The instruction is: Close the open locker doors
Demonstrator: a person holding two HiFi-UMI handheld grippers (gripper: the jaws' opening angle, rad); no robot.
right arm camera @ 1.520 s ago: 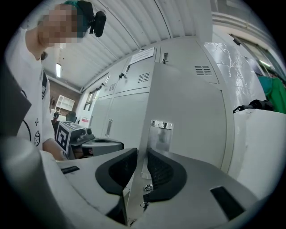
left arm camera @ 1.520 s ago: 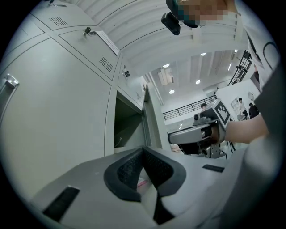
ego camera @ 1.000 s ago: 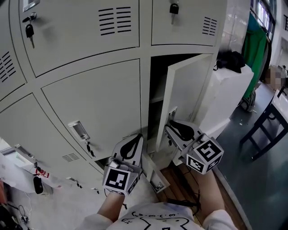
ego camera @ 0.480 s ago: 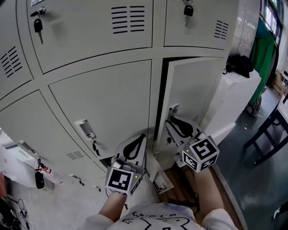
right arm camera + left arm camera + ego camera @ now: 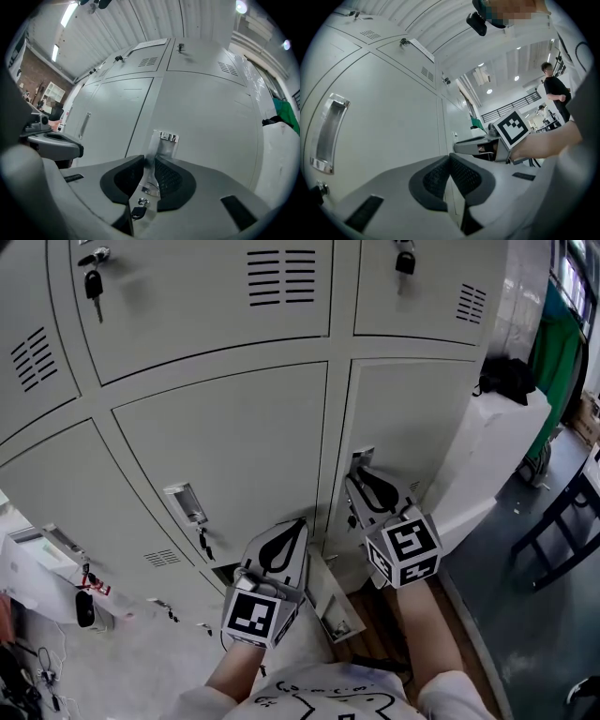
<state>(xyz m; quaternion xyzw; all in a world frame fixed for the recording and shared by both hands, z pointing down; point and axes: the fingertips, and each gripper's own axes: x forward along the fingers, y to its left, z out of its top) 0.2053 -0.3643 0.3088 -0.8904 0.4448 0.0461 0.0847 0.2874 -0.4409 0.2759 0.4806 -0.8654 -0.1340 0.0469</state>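
Observation:
The grey locker door (image 5: 417, 418) at the middle right lies flush with its frame. My right gripper (image 5: 360, 476) is at the door's metal handle (image 5: 162, 140), and its pads (image 5: 169, 177) are shut on the handle plate. A small key (image 5: 138, 213) hangs just below. My left gripper (image 5: 296, 529) hovers in front of the neighbouring closed door (image 5: 225, 446); it is shut with nothing between its pads (image 5: 461, 176). Below and between the two grippers, a low locker door (image 5: 330, 601) stands open.
A white cabinet (image 5: 492, 451) carrying a black bag (image 5: 511, 376) stands right of the lockers, with green cloth (image 5: 561, 343) and a dark table frame (image 5: 562, 521) beyond. Keys (image 5: 94, 282) hang from the upper doors. Clutter (image 5: 84, 606) lies at the lower left.
The middle right door has swung from wide open to flat against its frame, and my right gripper moved in with it on the handle. My left gripper has hardly moved.

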